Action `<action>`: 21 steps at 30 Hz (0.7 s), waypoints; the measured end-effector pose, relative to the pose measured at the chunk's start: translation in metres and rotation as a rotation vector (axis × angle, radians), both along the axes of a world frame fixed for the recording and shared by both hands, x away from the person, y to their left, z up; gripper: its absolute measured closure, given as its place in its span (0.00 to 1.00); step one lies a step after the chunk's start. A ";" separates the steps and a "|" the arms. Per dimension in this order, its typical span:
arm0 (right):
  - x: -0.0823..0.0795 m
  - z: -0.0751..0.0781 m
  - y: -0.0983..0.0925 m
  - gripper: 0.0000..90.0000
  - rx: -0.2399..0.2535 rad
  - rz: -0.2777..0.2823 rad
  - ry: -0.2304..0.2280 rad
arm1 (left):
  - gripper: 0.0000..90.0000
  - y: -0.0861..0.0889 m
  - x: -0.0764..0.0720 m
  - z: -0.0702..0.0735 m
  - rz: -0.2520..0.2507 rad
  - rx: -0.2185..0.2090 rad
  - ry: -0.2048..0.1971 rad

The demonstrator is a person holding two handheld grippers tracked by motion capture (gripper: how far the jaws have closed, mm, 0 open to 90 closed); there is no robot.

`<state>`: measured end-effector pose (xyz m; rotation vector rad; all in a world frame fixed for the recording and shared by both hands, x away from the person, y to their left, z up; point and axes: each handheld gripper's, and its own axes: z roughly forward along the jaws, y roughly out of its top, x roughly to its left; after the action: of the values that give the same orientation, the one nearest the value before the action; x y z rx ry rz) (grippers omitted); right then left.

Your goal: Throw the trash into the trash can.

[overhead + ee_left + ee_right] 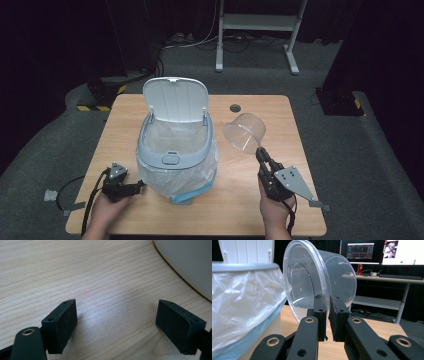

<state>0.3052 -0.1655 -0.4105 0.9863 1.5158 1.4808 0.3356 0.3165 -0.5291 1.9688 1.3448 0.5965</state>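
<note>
black right gripper (328, 312) fingers pinch a clear round plastic tub's (319, 277) rim; left gripper (116, 327) fingers spread.

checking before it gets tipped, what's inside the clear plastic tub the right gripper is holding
Nothing shows inside the clear plastic tub: through its walls only the desk and monitors behind appear. The right gripper pinches its rim, hiding that strip. It hangs tilted beside the bin.

A clear plastic cup (244, 132) is held off the tabletop (250, 200), tipped on its side with its wide mouth turned toward the bin (176, 150). Its rim wall is pinched at the lower edge. It is empty and see-through, and sits just right of the bin's white bag liner (242, 305).
</note>
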 end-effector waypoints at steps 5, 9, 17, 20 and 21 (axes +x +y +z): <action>-0.004 0.006 0.000 0.94 0.010 0.003 -0.022 | 0.19 0.000 0.000 0.000 0.001 0.000 0.000; -0.007 0.011 0.001 0.94 0.019 0.006 -0.040 | 0.20 0.000 0.000 0.000 0.001 0.001 -0.001; -0.012 0.022 0.007 0.94 0.032 0.025 -0.081 | 0.20 0.000 0.000 0.000 0.000 0.001 -0.001; -0.014 0.027 0.008 0.94 0.045 0.032 -0.089 | 0.20 0.000 0.000 0.000 -0.001 0.002 -0.001; -0.014 0.028 0.008 0.94 0.044 0.034 -0.095 | 0.20 0.000 0.000 0.000 -0.001 0.002 -0.001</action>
<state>0.2907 -0.1572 -0.3824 0.9069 1.4442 1.5688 0.3355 0.3165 -0.5290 1.9705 1.3431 0.5980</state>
